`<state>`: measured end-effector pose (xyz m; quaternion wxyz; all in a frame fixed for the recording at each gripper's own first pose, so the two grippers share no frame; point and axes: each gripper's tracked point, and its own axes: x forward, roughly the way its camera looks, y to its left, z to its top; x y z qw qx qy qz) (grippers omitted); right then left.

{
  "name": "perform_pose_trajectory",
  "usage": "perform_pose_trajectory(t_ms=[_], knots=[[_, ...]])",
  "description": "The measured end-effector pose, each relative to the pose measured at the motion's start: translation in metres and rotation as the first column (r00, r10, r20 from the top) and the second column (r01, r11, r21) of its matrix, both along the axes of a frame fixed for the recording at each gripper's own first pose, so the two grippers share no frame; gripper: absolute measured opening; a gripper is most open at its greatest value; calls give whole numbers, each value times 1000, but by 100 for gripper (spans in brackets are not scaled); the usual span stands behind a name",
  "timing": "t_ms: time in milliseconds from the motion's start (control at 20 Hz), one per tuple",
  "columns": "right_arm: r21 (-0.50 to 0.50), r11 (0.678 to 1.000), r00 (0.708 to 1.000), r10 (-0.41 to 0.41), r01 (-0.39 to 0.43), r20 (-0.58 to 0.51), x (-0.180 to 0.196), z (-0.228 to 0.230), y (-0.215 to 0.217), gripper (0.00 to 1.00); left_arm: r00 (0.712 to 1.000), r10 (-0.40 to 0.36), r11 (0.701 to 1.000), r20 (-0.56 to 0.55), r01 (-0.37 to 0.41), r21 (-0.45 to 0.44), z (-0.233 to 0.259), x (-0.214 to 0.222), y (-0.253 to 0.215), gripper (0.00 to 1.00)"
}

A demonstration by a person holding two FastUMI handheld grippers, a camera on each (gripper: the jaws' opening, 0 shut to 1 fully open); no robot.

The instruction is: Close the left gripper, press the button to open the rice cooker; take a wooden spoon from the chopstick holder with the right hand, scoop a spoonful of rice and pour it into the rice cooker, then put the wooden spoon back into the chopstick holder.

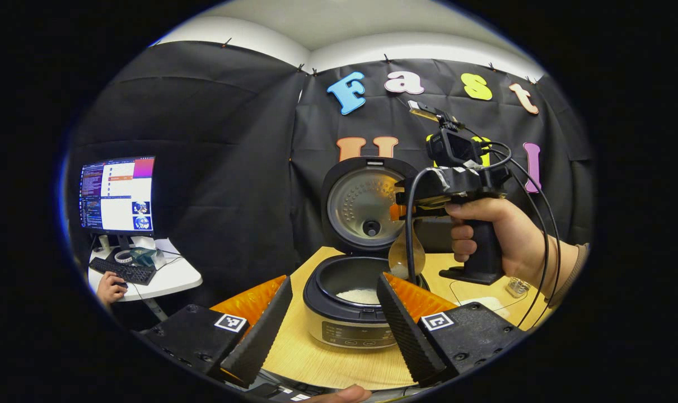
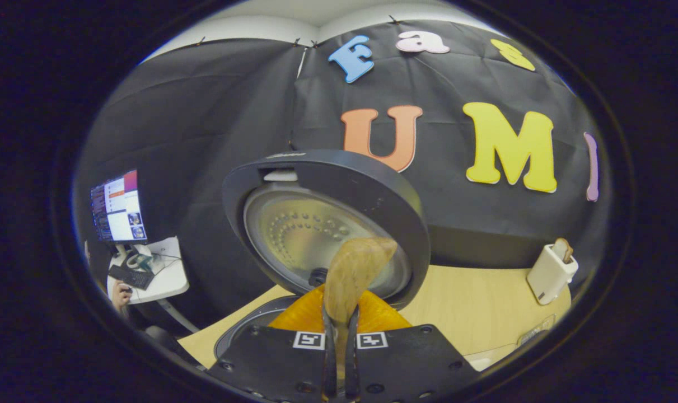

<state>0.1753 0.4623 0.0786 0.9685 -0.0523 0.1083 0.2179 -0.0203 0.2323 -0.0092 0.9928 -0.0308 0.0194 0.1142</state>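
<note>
The rice cooker (image 1: 350, 330) stands on the wooden table with its lid (image 1: 366, 207) swung upright, and white rice (image 1: 361, 295) lies in the pot. My left gripper (image 1: 333, 330) is open, its fingers on either side of the cooker's front with nothing between them. A hand holds my right gripper (image 1: 428, 196) above the pot's right rim. It is shut on the wooden spoon (image 1: 406, 254), whose bowl hangs down over the pot. In the right gripper view the right gripper (image 2: 339, 347) pinches the spoon (image 2: 352, 277) in front of the lid (image 2: 327, 224). The white chopstick holder (image 2: 548, 273) stands at the right.
A shallow clear dish holding something white (image 1: 484, 305) and a small glass item (image 1: 518, 286) sit on the table to the right of the cooker. To the far left stands a desk with a monitor (image 1: 117, 193) and a keyboard (image 1: 123, 271), a person's hand on it.
</note>
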Motion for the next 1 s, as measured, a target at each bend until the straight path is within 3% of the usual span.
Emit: perform_pose_trajectory(t_ms=[250,400,650,850,1000], knots=[[-22,1000,1000,20,-19,15,-8,5,2,7,1000,22,1000,-7,-22,-10,-3,1,6,97],[-89,996,994,25,-15,103,-13,17,-1,5,999,29,1000,-17,-29,-7,-4,2,4,97],[-207,973,962,145,-97,231,-37,30,9,7,999,40,999,-21,-40,5,-4,2,3,97],[-176,974,963,175,-140,207,-46,29,1,7,999,42,999,-10,-42,4,0,2,-2,97],[-106,985,963,155,-134,220,-47,41,-26,7,1000,19,1000,2,-19,-2,6,5,-16,97]])
